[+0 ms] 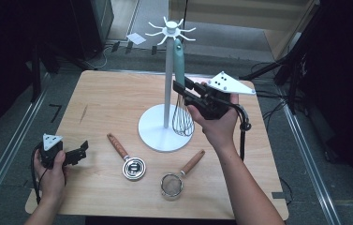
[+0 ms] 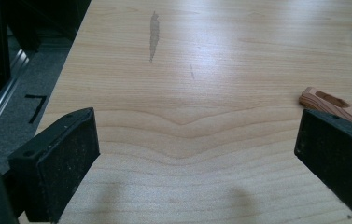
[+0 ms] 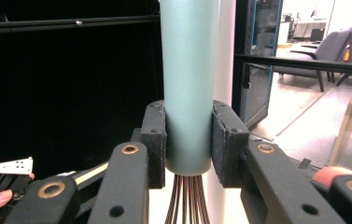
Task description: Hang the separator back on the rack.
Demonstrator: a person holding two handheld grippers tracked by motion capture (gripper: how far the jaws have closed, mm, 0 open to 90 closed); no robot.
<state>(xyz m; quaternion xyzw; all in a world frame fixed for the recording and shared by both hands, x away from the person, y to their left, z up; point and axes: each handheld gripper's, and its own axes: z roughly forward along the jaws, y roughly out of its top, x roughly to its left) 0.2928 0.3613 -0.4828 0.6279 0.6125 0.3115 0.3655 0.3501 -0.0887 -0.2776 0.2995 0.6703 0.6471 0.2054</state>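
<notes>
1. Left tongs (image 1: 81, 149) rest wide open on the bench (image 1: 99, 93) at its near left, nothing between the pads.
2. A wooden-handled measuring cup (image 1: 127, 159) and a strainer (image 1: 176, 180) lie near the front.
3. Right tongs (image 1: 180, 86) clamp the whisk (image 1: 180, 65) by its teal handle, hanging upright beside the white stand (image 1: 167, 84).

No lettering, label or number can be read anywhere, though the distant, dim background may hide some.
</notes>
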